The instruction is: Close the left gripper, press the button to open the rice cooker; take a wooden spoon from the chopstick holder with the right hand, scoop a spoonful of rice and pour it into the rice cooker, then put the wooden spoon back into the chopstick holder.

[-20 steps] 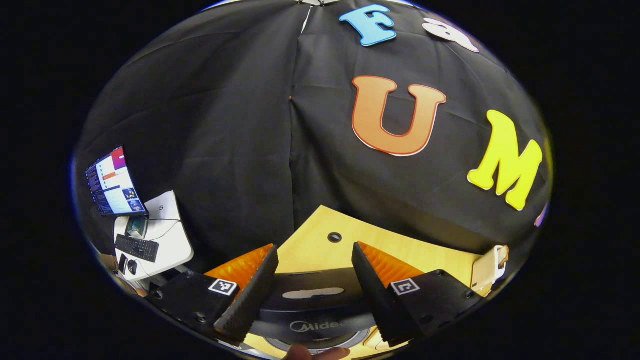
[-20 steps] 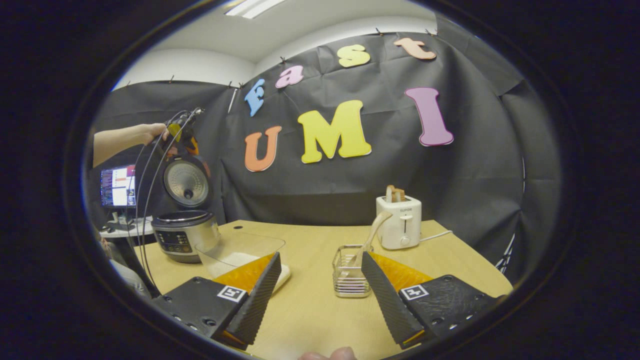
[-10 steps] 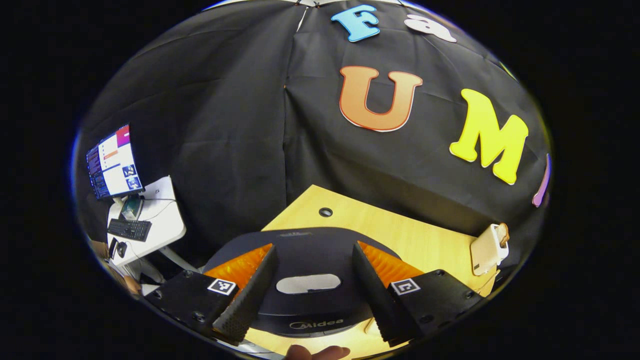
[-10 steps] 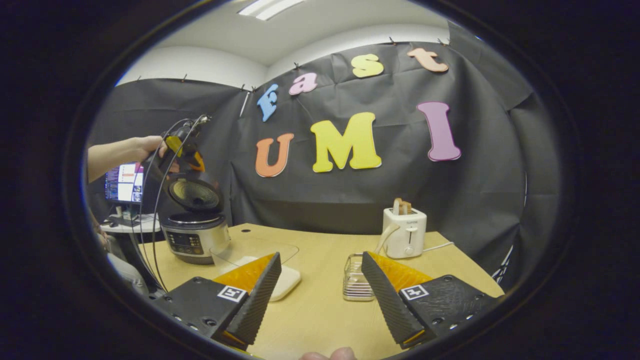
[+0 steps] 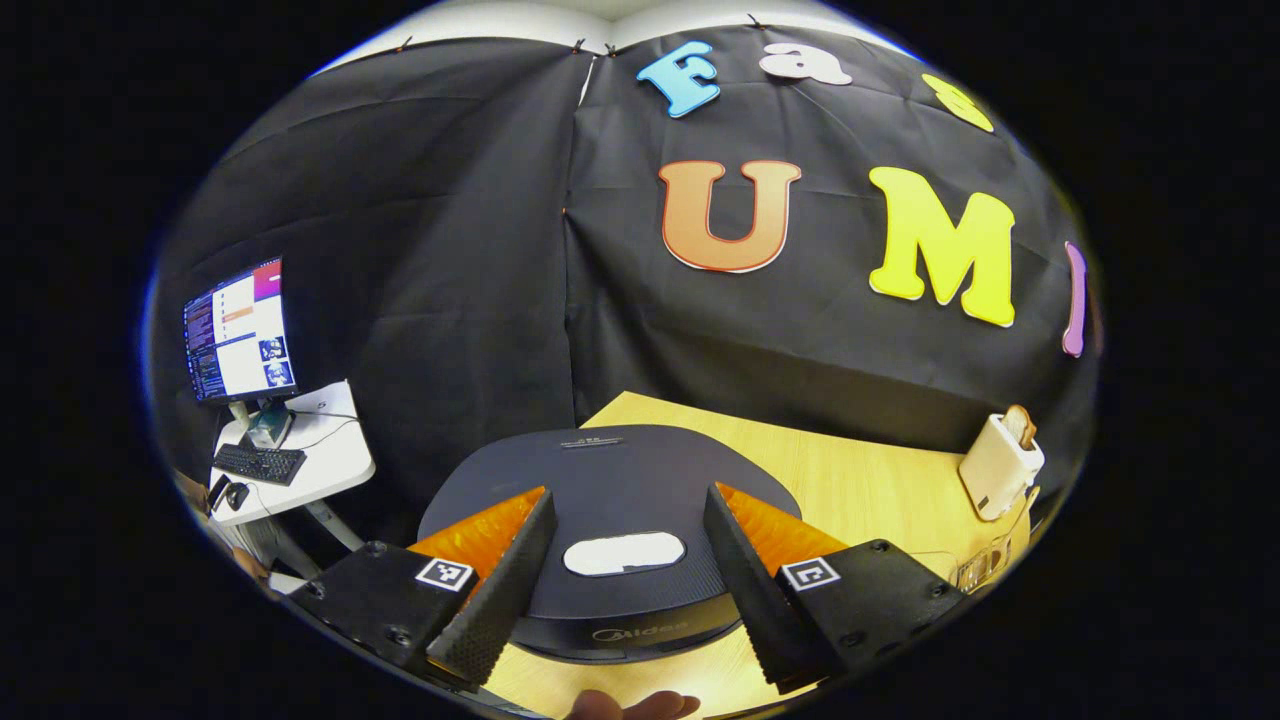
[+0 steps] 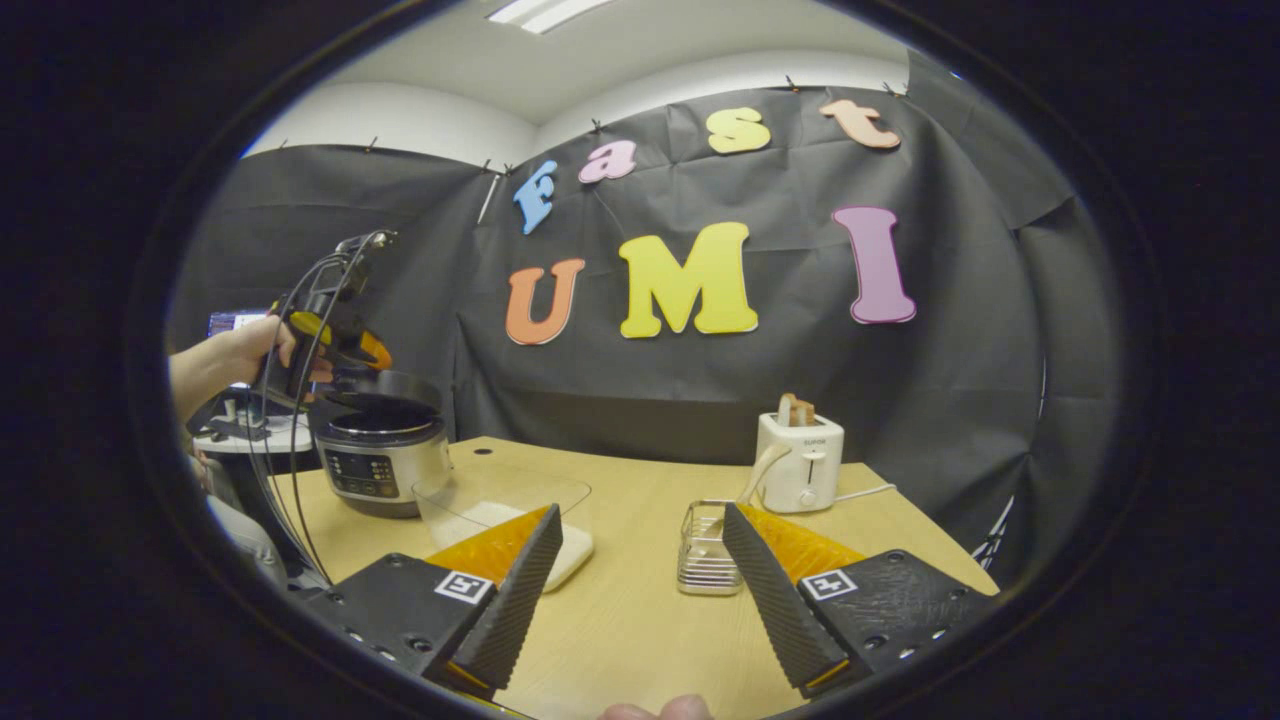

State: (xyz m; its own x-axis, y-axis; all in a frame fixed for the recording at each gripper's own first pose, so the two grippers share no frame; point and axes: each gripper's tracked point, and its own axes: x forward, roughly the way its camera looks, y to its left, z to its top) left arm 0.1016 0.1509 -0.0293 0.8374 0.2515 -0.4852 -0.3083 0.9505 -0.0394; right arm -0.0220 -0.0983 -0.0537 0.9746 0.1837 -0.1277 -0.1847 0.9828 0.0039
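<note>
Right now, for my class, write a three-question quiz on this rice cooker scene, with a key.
1. True or false: the spoon lies flat on the table.
2. Which stands nearest the holder? A monitor, B toaster, C cooker.
3. Fill in: the right claw is ___.
Key: 1 false, it stands in the holder; 2 B; 3 open.

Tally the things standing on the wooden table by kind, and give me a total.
Rice cooker: 1
Toaster: 1
Wire chopstick holder: 1
Wooden spoon: 1
Clear rice container: 1
Total: 5, all on the wooden table.
</note>
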